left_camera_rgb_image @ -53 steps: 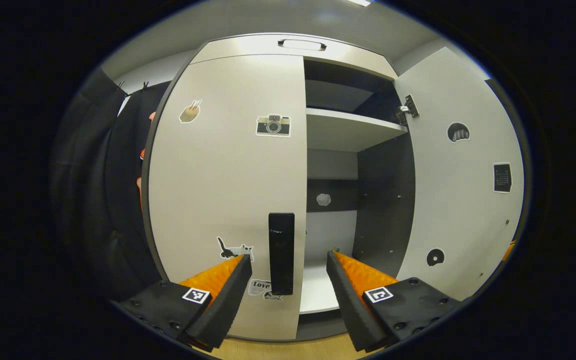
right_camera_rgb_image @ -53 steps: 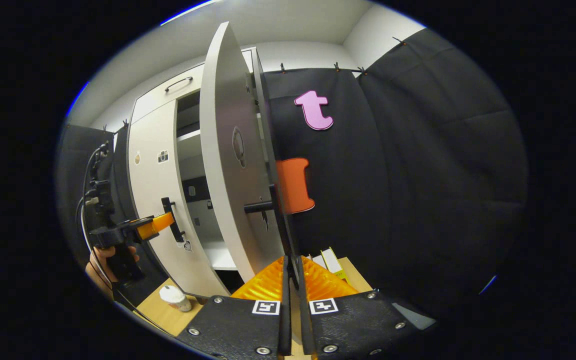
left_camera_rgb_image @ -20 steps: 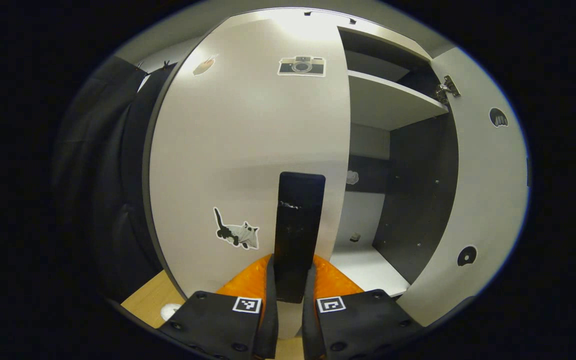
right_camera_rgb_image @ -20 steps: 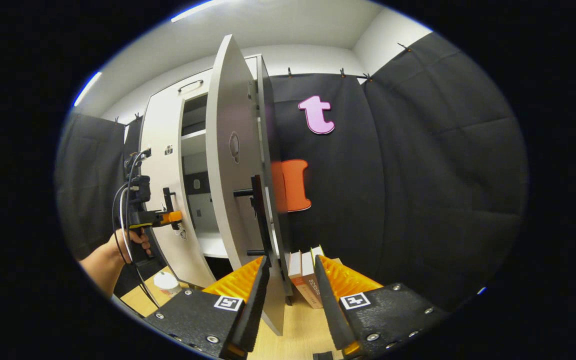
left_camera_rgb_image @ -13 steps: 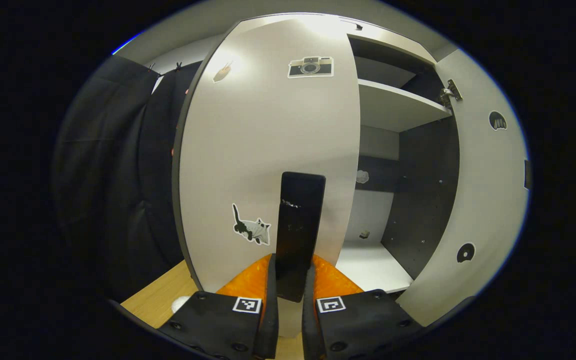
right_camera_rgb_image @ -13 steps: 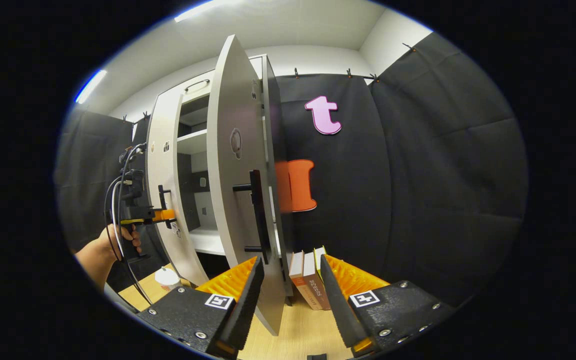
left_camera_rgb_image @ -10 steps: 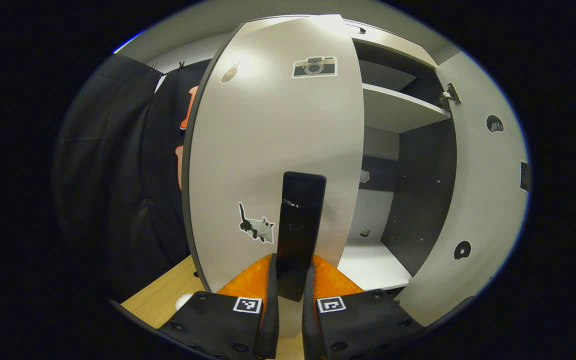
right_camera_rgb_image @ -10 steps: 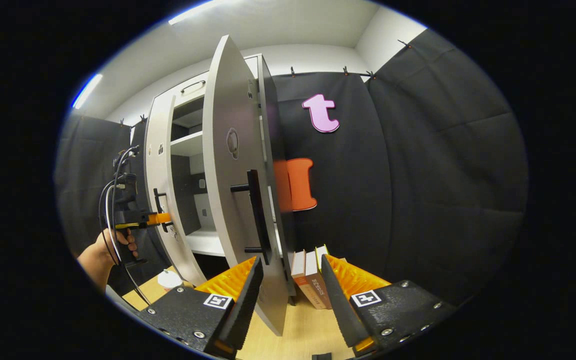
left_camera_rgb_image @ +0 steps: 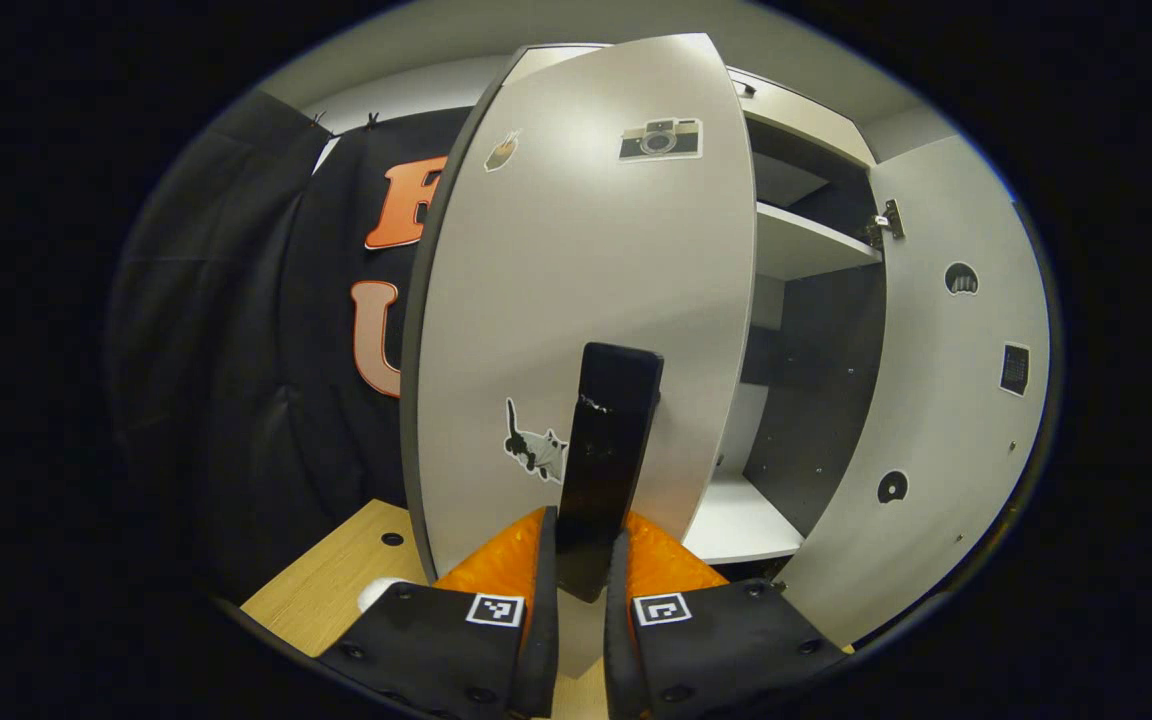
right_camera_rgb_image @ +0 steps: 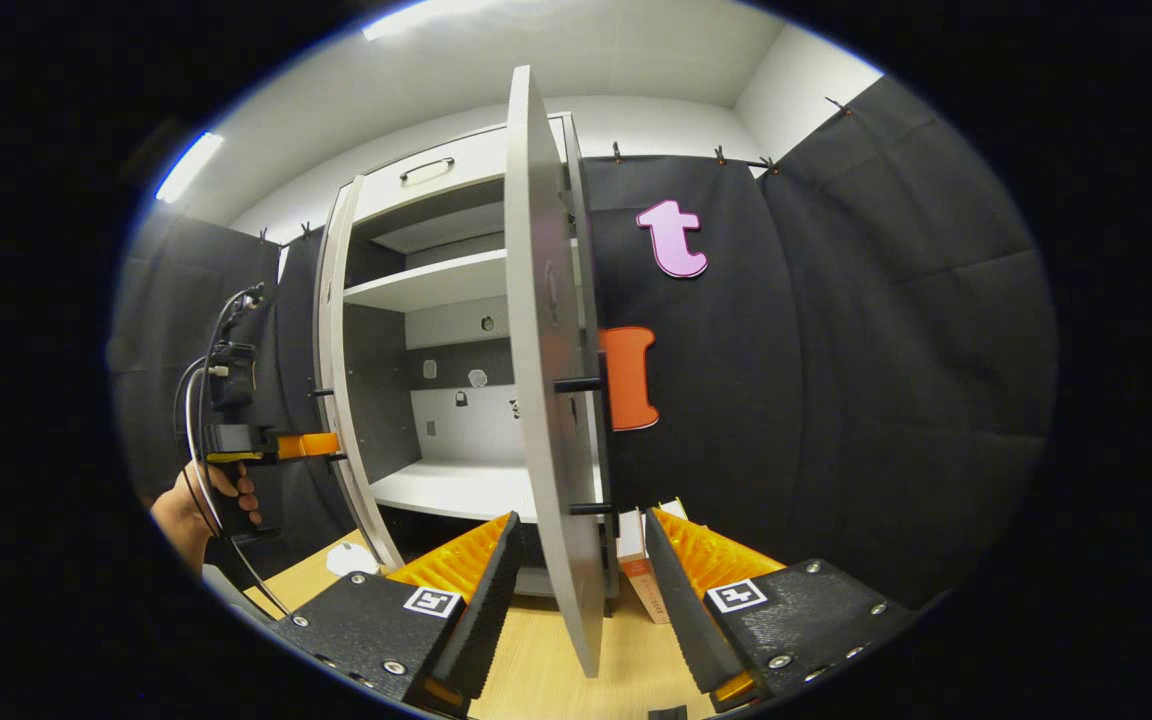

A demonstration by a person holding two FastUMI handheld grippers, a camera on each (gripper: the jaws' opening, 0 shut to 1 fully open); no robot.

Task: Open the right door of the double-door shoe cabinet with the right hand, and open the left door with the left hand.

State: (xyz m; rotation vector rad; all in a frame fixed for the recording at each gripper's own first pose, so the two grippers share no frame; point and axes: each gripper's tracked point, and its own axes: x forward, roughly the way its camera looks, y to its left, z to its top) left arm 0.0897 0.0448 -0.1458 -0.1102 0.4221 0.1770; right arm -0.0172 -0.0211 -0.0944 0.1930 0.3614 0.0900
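In the left gripper view, my left gripper (left_camera_rgb_image: 581,565) is shut on the black vertical handle (left_camera_rgb_image: 608,440) of the left door (left_camera_rgb_image: 576,290), a pale grey door with stickers that is swung partly open. The right door (left_camera_rgb_image: 946,400) stands wide open beside the bare cabinet shelves (left_camera_rgb_image: 806,245). In the right gripper view, my right gripper (right_camera_rgb_image: 576,575) is open, and the right door (right_camera_rgb_image: 541,360) shows edge-on between its fingers, with its black handle (right_camera_rgb_image: 598,450) just above them. Farther left a hand (right_camera_rgb_image: 198,500) holds the left gripper (right_camera_rgb_image: 321,443) at the left door (right_camera_rgb_image: 336,370).
Books (right_camera_rgb_image: 636,570) stand on the wooden floor (right_camera_rgb_image: 546,670) behind the right door. A small white cup (right_camera_rgb_image: 346,558) sits on the floor near the left door. Black cloth walls close in on both sides. The cabinet has a top drawer (right_camera_rgb_image: 431,175).
My left gripper closed on the left door's handle and the door has swung outward. My right gripper let go of the right door's handle, opened and drew back; that door stays wide open.
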